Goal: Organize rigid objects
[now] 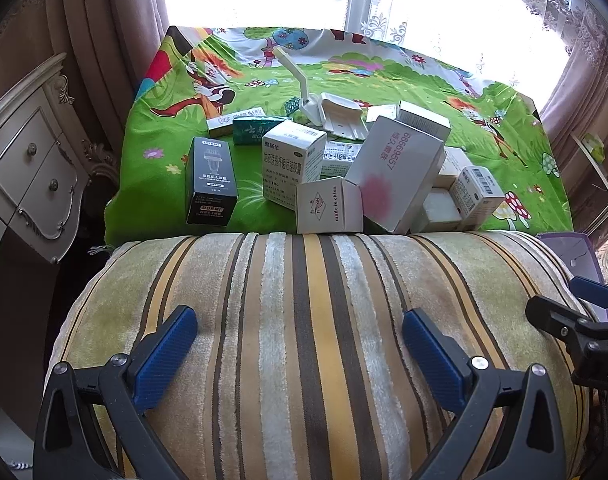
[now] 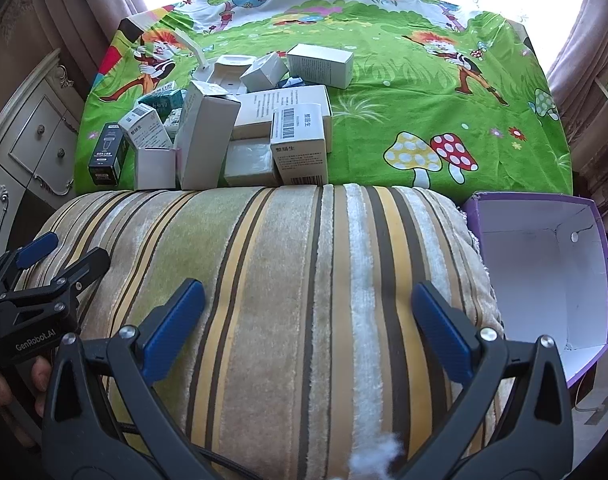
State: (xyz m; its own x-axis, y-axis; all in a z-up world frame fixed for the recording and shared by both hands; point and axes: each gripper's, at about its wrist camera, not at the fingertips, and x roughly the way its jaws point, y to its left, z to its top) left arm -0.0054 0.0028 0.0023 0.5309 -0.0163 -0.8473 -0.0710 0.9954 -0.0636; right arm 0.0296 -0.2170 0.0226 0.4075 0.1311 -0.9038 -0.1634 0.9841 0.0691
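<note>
Beyond the striped cushion (image 1: pixel 304 320), boxes (image 1: pixel 344 168) lie heaped ahead of both spread, empty grippers, left gripper (image 1: pixel 300 344) nearer than right gripper (image 2: pixel 308 320).

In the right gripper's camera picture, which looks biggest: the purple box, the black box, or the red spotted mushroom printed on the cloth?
As they look in that view:
1. purple box, much the largest, though it is also nearest the camera.
2. red spotted mushroom and black box look alike in size; I would not rank them.
</note>
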